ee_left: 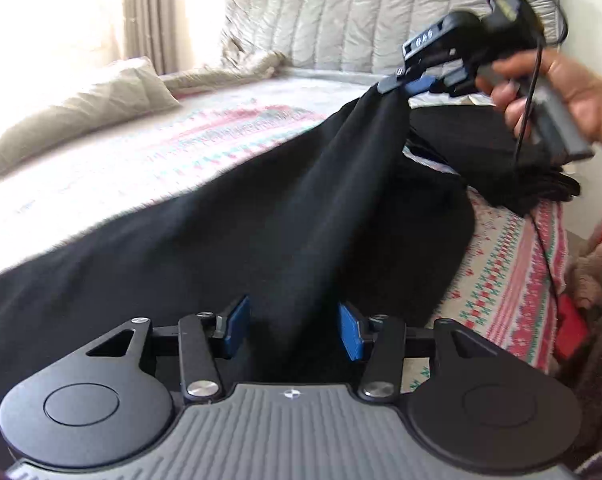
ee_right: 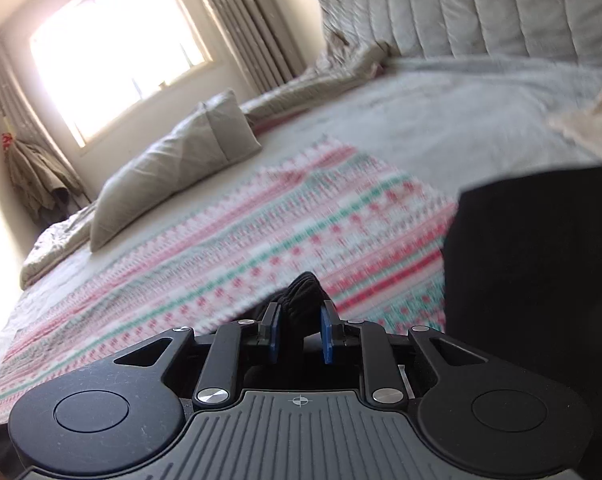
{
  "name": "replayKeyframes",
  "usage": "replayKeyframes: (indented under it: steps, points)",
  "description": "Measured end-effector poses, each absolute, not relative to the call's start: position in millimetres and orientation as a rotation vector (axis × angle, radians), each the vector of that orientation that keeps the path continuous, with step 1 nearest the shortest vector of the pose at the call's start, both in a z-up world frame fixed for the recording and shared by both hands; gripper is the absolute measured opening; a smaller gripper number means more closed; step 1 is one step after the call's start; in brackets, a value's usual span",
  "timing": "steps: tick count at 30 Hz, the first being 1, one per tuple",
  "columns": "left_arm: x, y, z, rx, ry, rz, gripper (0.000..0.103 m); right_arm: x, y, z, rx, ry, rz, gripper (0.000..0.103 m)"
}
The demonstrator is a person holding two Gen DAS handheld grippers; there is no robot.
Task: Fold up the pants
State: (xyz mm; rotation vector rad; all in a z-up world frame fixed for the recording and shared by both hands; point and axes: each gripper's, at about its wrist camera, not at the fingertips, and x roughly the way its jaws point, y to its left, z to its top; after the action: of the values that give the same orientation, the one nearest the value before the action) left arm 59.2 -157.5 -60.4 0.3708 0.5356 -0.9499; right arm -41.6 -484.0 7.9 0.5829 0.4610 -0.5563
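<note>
We have the black pants (ee_left: 261,216) spread over the patterned blanket (ee_right: 221,240) on the bed (ee_left: 81,168), one end lifted toward the far right; our right tool (ee_right: 299,330) is nearly closed, pinching a gathered black bunch of the pants between its blue pads (ee_right: 327,336); our left tool (ee_left: 294,330) stands about half open over the near fabric, cloth lying between the pads but not pressed; the pants run long from near left up to the raised right tool; our left hand is nearer the slack end, so we judge it should take hold there next
</note>
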Motion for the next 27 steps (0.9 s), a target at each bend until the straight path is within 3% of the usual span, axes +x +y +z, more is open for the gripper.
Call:
replayKeyframes:
  steps: [1,2,9,21,27]
  points:
    - [59,-157,-58,0.387,0.509,-0.92,0.039,-40,-481,16,0.57,0.454,-0.548,0.019]
    - [59,-157,-56,0.41,0.486,-0.88,0.014,-38,-478,25,0.557,0.449,-0.537,0.019]
    - [58,-137,-18,0.377,0.404,-0.854,0.014,-55,-467,54,0.537,0.439,-0.49,0.019]
    - [30,-143,-66,0.532,0.481,-0.926,0.014,-101,-468,-50,0.647,0.67,-0.592,0.018]
    - [21,-131,-44,0.492,0.443,-0.934,0.014,-106,-451,-27,0.56,0.609,-0.609,0.017]
